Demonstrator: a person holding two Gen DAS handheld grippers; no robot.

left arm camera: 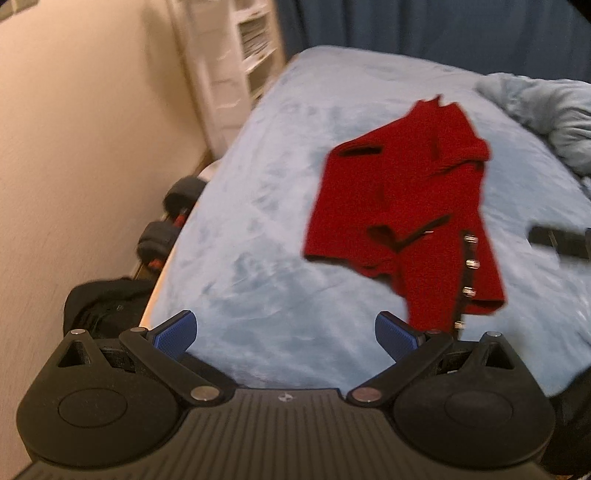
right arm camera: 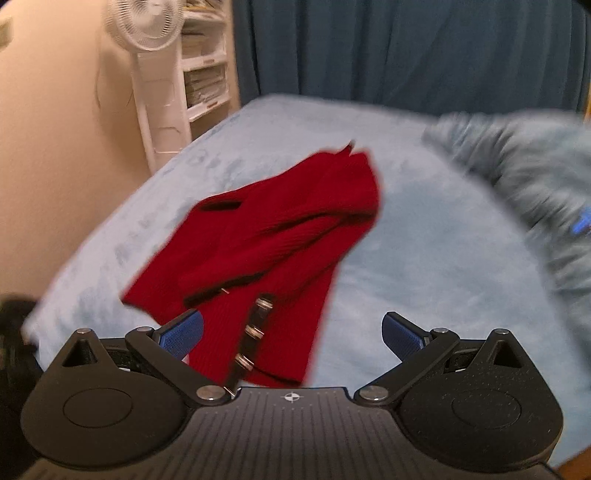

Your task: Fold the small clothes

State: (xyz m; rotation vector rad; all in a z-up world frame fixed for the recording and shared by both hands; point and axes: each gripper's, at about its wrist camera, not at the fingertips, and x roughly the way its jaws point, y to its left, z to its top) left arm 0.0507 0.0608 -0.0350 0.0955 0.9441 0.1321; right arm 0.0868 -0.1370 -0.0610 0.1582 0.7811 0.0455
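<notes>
Red cardigan [left arm camera: 402, 206] lies crumpled on the blue blanket [left arm camera: 258, 229], mid-bed; from left wrist cam my left gripper [left arm camera: 286, 332] is spread wide, empty, short of it. Right wrist cam: right gripper [right arm camera: 293, 332] also wide, nothing held, hovering above cardigan's button edge [right arm camera: 255, 332].

Beyond the blue bed [right arm camera: 424, 266] stand a white fan [right arm camera: 147, 26], shelves [right arm camera: 205, 79], perhaps dumbbells [left arm camera: 162, 236].

Motion blur smears the rumpled blanket [right arm camera: 535, 177] at the right edge of the right wrist view. The red garment's [right arm camera: 266, 236] near hem is hidden behind the gripper body. Shelf contents [left arm camera: 255, 33] are illegible.
</notes>
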